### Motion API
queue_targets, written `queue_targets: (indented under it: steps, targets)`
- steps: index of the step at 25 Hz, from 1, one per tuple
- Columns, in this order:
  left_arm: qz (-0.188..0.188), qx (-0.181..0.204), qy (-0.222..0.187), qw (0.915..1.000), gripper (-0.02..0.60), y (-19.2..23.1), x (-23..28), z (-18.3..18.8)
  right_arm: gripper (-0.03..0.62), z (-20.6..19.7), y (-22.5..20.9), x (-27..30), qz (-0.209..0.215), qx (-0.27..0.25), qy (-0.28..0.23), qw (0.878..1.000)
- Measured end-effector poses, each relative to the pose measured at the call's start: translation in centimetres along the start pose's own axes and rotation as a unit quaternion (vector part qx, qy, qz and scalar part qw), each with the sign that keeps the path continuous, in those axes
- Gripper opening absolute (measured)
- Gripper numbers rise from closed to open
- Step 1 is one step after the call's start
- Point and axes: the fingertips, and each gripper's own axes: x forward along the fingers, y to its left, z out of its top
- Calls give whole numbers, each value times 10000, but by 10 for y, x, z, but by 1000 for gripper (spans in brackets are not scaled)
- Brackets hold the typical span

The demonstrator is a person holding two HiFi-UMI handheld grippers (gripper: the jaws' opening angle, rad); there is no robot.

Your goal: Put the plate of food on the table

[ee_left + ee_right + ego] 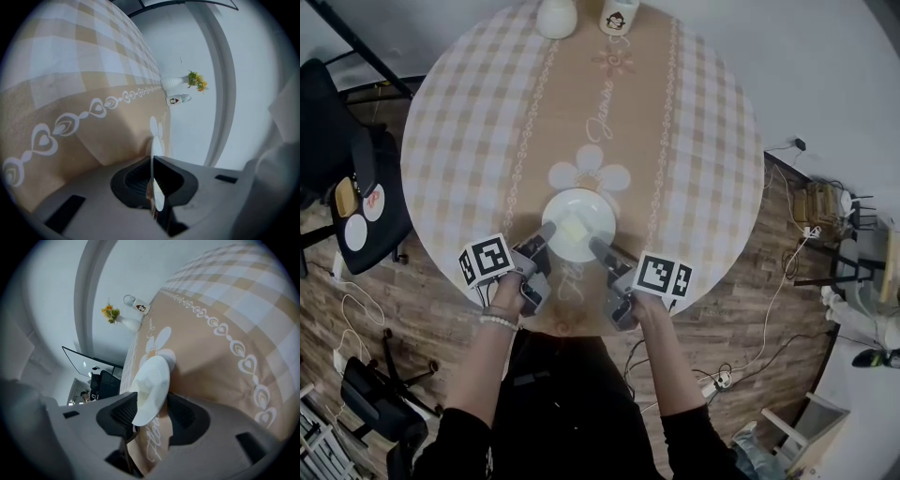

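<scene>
A white plate (578, 223) with a pale piece of food (573, 229) lies on the near middle of the round table (487, 112), just below the cloth's flower print. My left gripper (547, 228) is at the plate's left rim. In the left gripper view the plate (158, 197) shows edge-on, with the left gripper (152, 180) shut on it. My right gripper (595, 246) is at the plate's right rim. In the right gripper view the plate's rim (151, 385) lies between the spread jaws of the right gripper (151, 417), with a gap on one side.
A white vase (556, 17) and a penguin mug (619, 14) stand at the table's far edge. The vase (174, 83) holds yellow flowers (197, 80). A black chair (356, 187) stands left of the table, and cables lie on the wood floor at the right.
</scene>
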Motion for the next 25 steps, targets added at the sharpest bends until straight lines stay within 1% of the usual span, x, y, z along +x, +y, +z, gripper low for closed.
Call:
queue_targets:
  steps: [4,9,11,12,13,14,15,16,17,18,20,21,23,25]
  targets:
    - [-3,-9,-37,10000,9,2,0,0,164,-11,-2,-9,38,36,23,10000]
    - [-22,-42,-66,10000,9,2,1,1,147,-22,12,-20,79,-652,80,9978]
    - [-1,-30,-77,10000,9,2,0,1,139,-26,19,-23,64,-1140,101,9934]
    - [10,-24,-78,10000,9,2,0,1,127,-28,23,-25,-14,-1566,108,9876]
    - [18,-22,-79,10000,9,2,0,0,114,-30,25,-26,-129,-2105,123,9774]
    - [23,-24,-81,10000,9,2,0,0,102,-33,28,-27,-248,-2694,150,9626]
    - [26,-29,-83,10000,9,2,0,0,85,-35,32,-28,-358,-3272,187,9441]
    - [25,-36,-83,10000,9,2,0,1,78,-37,35,-27,-472,-3813,232,9230]
    - [24,-44,-77,10000,9,2,1,1,70,-39,37,-26,-611,-4321,285,8993]
    - [20,-51,-65,10000,9,2,1,1,69,-41,39,-25,-781,-4813,349,8724]
    - [18,-67,-37,10000,9,2,1,0,69,-46,38,-23,-1124,-5732,512,8100]
    - [19,-73,-35,10000,9,2,1,0,67,-48,39,-20,-1227,-6119,577,7793]
    - [21,-90,-42,9999,9,2,0,0,67,-54,41,-15,-1336,-6738,661,7238]
    - [26,-113,-30,9999,9,2,0,1,67,-58,41,-10,-1485,-7244,756,6690]
